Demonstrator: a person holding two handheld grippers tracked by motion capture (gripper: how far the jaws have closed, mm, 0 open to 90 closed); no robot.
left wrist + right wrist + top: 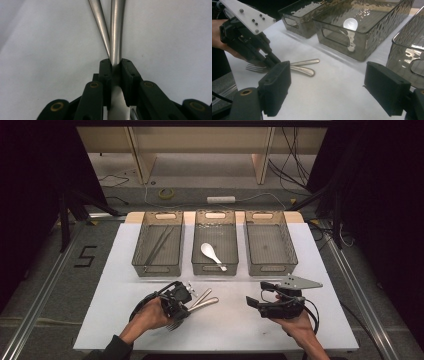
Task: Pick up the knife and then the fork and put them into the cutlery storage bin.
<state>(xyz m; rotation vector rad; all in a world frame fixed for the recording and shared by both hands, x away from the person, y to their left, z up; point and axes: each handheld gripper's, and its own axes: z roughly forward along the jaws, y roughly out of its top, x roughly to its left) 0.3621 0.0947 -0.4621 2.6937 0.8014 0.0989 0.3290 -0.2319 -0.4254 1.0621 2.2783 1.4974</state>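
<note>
The left gripper pinches a fork's handle to lift it, while the right gripper, jaws spread wide, waits empty nearby.

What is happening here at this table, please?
A person works at a white table with a two-jaw gripper in each hand. The left gripper is closed on the handle of one of two crossed silver metal utensils; fork tines show beside it. The right gripper waits open, holding nothing. Behind stand three smoky clear plastic bins: the middle one holds a white ceramic spoon, the left one thin metal sticks.
</note>
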